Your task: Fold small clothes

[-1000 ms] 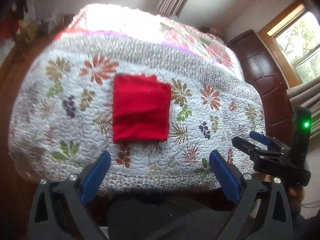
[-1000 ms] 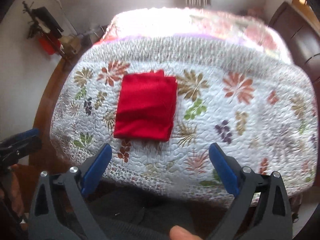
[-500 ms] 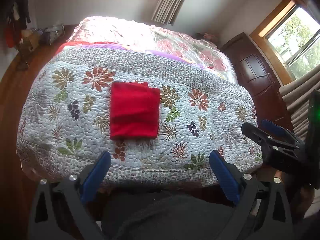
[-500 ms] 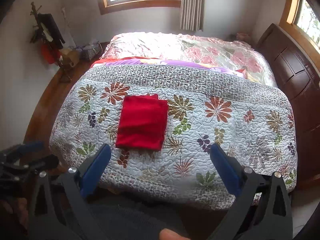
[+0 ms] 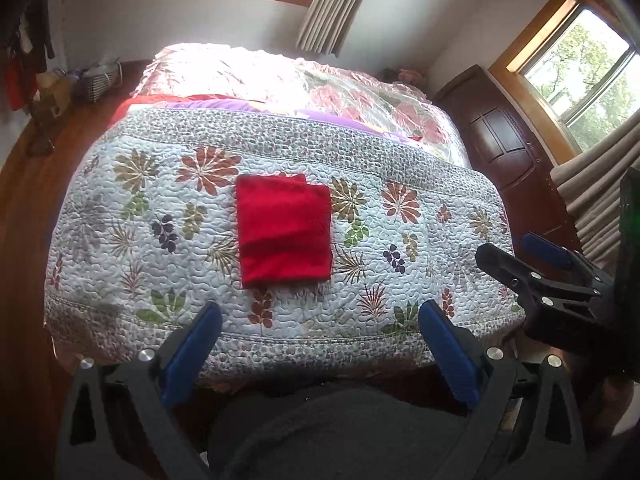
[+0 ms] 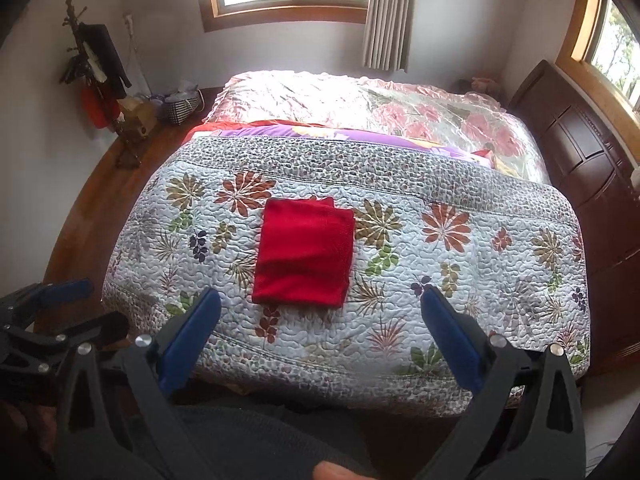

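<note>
A red garment [image 5: 285,229] lies folded into a neat rectangle on the floral quilt [image 5: 420,240], a little left of the middle. The right wrist view shows the same red garment [image 6: 305,253] flat on the quilt [image 6: 460,264]. My left gripper [image 5: 319,314] hangs open off the bed's near edge, well back from the cloth, with nothing between its blue pads. My right gripper [image 6: 320,304] is likewise open and empty, held back over the near edge. Each gripper shows at the side of the other's view: the right gripper [image 5: 524,252], the left gripper [image 6: 60,304].
A dark wooden headboard [image 6: 592,184] stands along the bed's right side. A pink floral cover [image 6: 360,108] lies on the far half. A coat stand [image 6: 96,72] and basket [image 6: 182,106] occupy the far left corner. A person's dark-clothed lap [image 5: 340,432] is below the grippers.
Both grippers have pulled back and up from the bed, so the folded red garment looks smaller and more of the room shows. The garment has not moved.
</note>
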